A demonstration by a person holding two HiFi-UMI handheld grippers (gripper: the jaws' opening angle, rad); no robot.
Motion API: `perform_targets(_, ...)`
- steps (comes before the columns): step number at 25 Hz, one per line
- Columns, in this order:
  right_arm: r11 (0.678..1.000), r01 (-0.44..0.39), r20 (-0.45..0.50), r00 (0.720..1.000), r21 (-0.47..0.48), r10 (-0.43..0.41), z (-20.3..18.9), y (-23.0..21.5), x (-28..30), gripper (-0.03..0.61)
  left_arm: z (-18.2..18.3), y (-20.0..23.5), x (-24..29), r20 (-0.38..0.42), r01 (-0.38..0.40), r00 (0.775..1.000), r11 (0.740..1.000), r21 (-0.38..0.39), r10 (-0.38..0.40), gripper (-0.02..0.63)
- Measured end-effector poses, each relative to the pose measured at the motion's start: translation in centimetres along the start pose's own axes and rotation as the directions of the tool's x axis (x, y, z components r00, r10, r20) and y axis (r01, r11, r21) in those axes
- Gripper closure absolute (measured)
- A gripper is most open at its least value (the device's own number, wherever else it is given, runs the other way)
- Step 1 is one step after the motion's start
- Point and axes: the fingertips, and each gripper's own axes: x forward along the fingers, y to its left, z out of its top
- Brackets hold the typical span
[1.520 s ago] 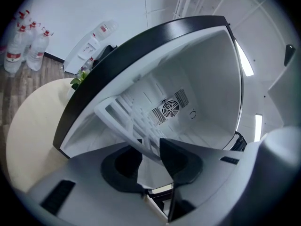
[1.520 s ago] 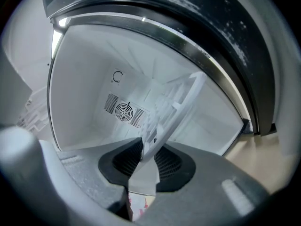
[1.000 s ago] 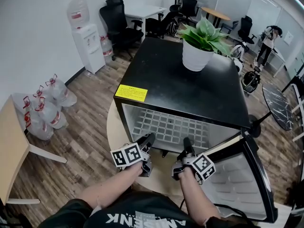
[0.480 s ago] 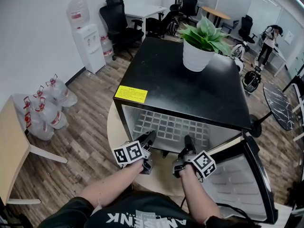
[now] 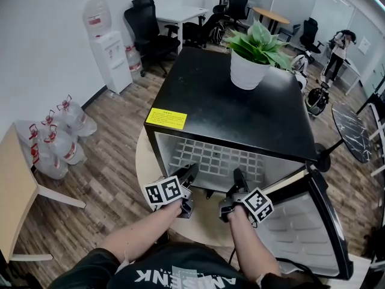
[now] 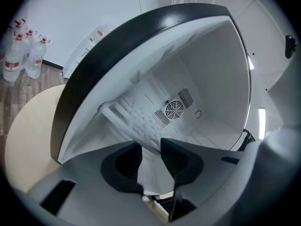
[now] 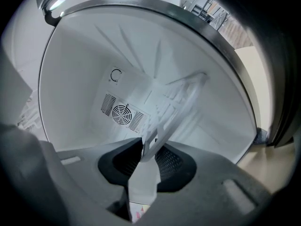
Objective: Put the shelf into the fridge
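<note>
A white wire-grid shelf (image 5: 216, 161) lies inside the small white-lined fridge with a black top (image 5: 240, 107), about level and partway up the cavity, its front edge at the opening. The fridge stands on a round beige worktop (image 5: 143, 161), and its door (image 5: 310, 221) is swung open to the right.

The left hand-held gripper (image 5: 189, 174) reaches to the front edge of the shelf at its left part. In the left gripper view its jaws have just been opening and now stand apart. The shelf's front rail (image 6: 127, 117) runs down into the gap between them, and the pads appear clear of it, though the rail is blurred there.

The right hand-held gripper (image 5: 236, 179) is at the right part of the same edge. In the right gripper view it is clenched on the shelf's rim (image 7: 181, 95), with the white bar caught between the two black pads.

A round fan grille (image 6: 173, 111) sits in the fridge's back wall. On the fridge top stand a green plant in a white pot (image 5: 246, 71) and, at the front left corner, a yellow label (image 5: 166, 118).
</note>
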Motion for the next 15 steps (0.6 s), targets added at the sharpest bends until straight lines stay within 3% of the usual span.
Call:
perform_targets(5, 0.998, -0.011, -0.022, 1.000, -0.058, 0.009, -0.3, 0.0, -0.1, 0.477, -0.1, 0.0, -0.1, 0.004, 0.009, 1.000, 1.000, 0.010, -0.009, 0.482)
perform_targets(12, 0.999, -0.021, -0.021, 1.000, -0.040, 0.020, -1.2, 0.1, -1.9, 0.472, -0.4, 0.0, -1.1, -0.007, -0.009, 1.000, 1.000, 0.019, 0.009, 0.479)
perform_targets(15, 0.999, -0.019, -0.023, 1.000, -0.033, 0.018, -1.6, 0.2, -2.8, 0.483, -0.7, 0.1, -1.8, -0.002, -0.036, 0.999, 0.999, 0.036, 0.036, 0.519)
